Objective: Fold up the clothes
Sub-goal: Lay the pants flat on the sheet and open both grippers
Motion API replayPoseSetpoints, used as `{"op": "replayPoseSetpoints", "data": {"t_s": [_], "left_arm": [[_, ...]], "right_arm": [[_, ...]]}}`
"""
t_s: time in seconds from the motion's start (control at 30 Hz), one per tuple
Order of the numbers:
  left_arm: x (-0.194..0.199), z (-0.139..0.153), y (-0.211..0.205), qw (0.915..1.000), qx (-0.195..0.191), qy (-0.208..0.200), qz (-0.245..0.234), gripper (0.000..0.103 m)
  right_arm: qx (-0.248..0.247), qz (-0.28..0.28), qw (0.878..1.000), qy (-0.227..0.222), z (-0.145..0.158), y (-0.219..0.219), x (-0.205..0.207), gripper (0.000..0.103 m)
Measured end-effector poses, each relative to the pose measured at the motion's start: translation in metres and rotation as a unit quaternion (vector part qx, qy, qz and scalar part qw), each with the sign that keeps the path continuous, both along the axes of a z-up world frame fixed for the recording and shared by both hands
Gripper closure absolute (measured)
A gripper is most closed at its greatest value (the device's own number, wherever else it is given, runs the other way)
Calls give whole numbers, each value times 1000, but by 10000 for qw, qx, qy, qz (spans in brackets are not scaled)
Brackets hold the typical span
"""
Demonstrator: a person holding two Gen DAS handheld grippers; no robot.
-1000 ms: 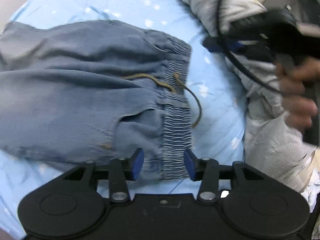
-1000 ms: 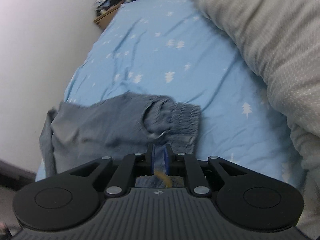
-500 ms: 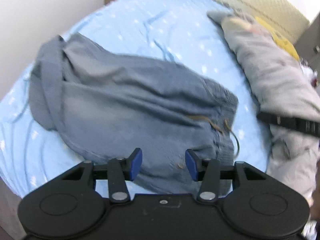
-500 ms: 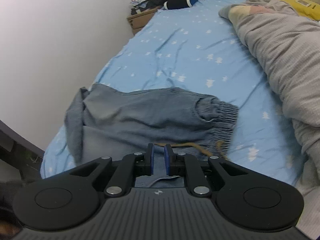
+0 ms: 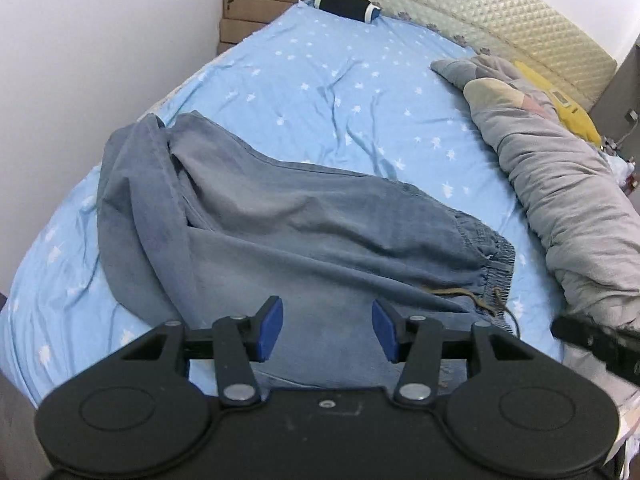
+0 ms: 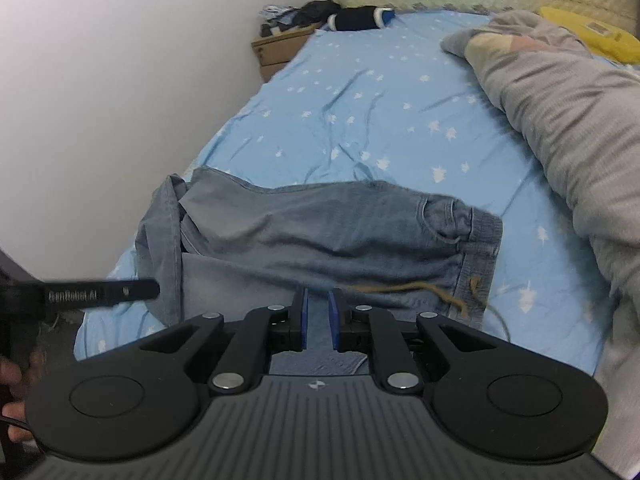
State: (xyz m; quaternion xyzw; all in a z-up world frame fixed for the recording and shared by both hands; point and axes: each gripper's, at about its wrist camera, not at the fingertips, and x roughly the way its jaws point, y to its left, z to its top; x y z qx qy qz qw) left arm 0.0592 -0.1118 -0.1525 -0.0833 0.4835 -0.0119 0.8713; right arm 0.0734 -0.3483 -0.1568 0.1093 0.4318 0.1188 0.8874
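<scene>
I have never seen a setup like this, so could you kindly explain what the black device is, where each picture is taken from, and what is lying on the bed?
There is no robot here: a person holds a two-finger tool in each hand, with a wide-angle camera on each looking forward along its blue-padded fingers.

The left wrist view shows the left tool, fingers wide apart and holding nothing.

The right wrist view shows the right tool, fingers close together with a narrow gap. Nothing seems pinched, though I cannot be sure. At its left edge are the other tool and a hand.

On the blue bedsheet lie blue-grey trousers, folded lengthwise, with a brown drawstring at the elastic waistband. A grey duvet is bunched along the right.
</scene>
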Motion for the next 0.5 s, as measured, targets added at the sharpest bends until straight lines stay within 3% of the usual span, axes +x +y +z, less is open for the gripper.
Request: {"op": "replayPoseSetpoints", "data": {"t_s": [0.17, 0.33, 0.5], "left_arm": [[10, 4, 36, 9985, -261, 8, -487, 58], [11, 18, 65, 9989, -247, -56, -390, 58], [12, 18, 90, 9999, -119, -55, -58, 58]], "right_arm": [[67, -643, 9977, 181, -5, 31, -15, 90], [117, -1130, 9930, 317, -5, 61, -29, 90], [83, -975, 9946, 359, -4, 86, -31, 85]]}}
